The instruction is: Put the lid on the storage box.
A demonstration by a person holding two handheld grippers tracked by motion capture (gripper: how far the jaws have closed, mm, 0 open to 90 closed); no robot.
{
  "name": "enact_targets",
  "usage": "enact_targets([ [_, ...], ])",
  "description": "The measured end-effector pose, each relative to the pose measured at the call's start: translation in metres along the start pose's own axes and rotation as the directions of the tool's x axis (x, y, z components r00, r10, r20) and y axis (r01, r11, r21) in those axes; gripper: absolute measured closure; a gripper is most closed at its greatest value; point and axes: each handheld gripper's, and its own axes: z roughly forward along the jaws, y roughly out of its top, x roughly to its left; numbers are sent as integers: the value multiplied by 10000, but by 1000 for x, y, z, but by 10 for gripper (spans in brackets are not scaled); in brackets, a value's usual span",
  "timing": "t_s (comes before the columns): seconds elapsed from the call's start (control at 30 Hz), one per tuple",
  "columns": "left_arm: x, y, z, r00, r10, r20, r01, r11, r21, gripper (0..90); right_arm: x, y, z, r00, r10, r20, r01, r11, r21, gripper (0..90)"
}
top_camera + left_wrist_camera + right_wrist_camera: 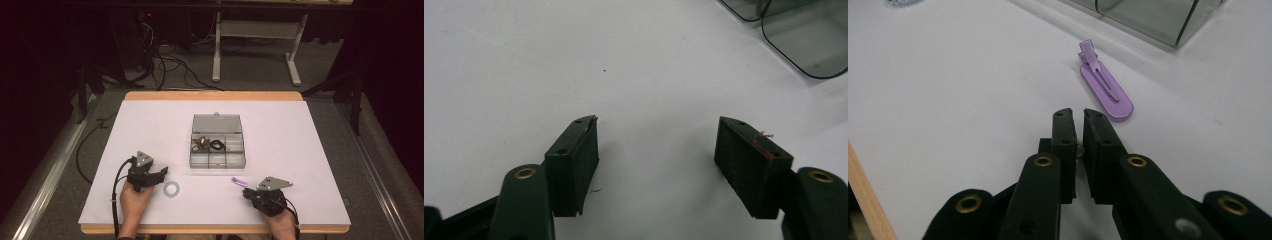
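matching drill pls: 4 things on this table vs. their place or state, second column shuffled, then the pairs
Things:
1. left tool
2. right tool
3. purple clip
4. organiser box

Place or state:
A. lid open, small items in its back compartments
B. jaws spread wide over bare white table
C. lying flat on the table just ahead of nearly closed jaws
D. jaws almost together, nothing between them

Pairs: 1-B, 2-D, 3-C, 4-A
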Motion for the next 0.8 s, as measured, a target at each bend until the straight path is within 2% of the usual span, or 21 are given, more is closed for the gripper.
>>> enact_targets([
  [0.8,0,0,0,10000,-20,6,20,10000,-11,343,-3,8,-8,10000,3,-45,-5,9994,-347,857],
])
